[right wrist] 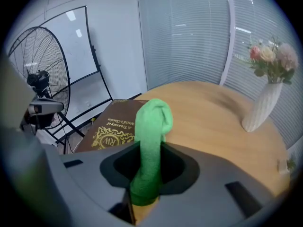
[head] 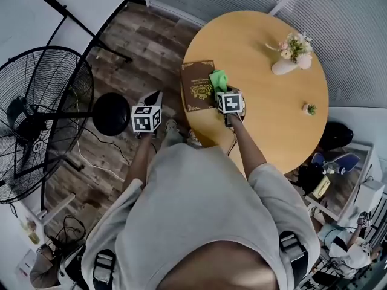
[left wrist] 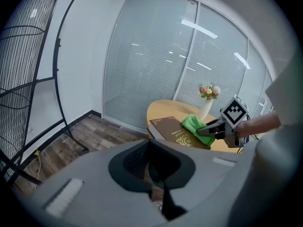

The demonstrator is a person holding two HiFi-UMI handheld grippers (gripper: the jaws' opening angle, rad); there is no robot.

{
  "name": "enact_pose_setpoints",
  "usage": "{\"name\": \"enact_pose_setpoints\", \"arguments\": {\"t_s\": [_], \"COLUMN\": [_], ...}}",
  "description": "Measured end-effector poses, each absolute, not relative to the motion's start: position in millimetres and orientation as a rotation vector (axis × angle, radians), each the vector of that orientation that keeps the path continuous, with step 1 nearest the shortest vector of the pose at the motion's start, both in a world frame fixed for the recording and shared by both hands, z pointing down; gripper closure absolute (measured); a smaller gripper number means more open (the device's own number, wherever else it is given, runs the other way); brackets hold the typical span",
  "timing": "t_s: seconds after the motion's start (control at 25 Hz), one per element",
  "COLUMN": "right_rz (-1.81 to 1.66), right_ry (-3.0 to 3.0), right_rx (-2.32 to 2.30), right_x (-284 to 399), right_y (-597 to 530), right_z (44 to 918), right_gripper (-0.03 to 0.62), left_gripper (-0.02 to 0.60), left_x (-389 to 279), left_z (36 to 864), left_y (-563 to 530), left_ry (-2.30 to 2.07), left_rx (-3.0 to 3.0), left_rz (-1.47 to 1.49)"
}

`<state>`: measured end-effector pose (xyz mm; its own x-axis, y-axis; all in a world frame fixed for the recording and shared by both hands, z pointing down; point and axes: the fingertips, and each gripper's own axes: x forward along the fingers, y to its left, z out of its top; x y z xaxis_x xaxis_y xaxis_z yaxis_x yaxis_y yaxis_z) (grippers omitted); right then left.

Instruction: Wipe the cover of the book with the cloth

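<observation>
Left tongs [head: 155,97] hang closed, empty, over the floor [head: 139,47]. The brown book [head: 197,83] lies flat at the round surface's [head: 272,119] left edge, long axis pointing away from the person [head: 199,222]. Right tongs [head: 222,90] clamp the green cloth [head: 219,78], which rests on the book's right edge
</observation>
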<state>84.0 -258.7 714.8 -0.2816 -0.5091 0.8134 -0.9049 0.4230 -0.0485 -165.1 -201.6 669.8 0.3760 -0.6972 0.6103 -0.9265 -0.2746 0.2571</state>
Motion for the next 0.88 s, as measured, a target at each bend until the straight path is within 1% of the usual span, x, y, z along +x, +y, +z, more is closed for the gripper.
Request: {"name": "enact_pose_setpoints", "arguments": {"t_s": [0.28,0.52,0.88], "right_rz": [0.658,0.631,0.661], "right_ry": [-1.956,-2.032,-2.088], "right_rx": [1.225,1.216,1.154], "right_x": [87,70,29], "right_y": [-255,-251,-232], "right_z": [699,674,670], "right_gripper": [0.487,0.487,0.487], "left_gripper": [0.572,0.572,0.572], "left_x": [-165,-158,-161], "left_z": [668,669,669], "left_y": [-196,-192,-185], "left_ry": [-1.396,-1.388,-1.396], "left_rx": [2.063,2.067,2.057], "left_rz": [0.512,0.510,0.505]}}
